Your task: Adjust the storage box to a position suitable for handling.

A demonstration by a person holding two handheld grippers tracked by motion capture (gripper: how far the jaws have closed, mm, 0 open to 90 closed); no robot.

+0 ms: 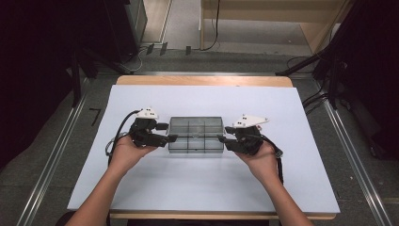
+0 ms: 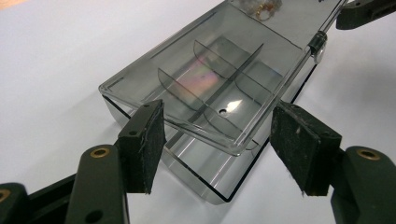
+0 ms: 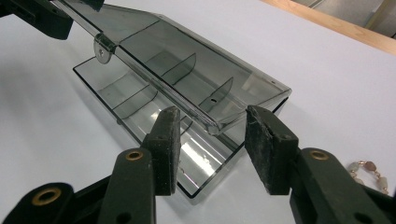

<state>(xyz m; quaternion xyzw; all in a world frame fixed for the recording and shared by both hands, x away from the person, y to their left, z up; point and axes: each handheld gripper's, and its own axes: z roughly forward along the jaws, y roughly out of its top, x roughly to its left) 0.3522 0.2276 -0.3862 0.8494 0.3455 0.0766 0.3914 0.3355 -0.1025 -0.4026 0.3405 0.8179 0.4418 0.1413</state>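
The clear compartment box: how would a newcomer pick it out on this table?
On the white sheet covering the table, look midway between the left claw and right claw. The smoky see-through plastic box sits there, hinged lid partly raised, dividers inside; nothing else there is transparent.

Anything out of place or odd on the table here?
One thing: a small beaded bracelet lies loose on the white sheet, outside the box. The box's lid is part-raised, with the left gripper and right gripper open at its two ends. Nothing looks spilled or damaged.
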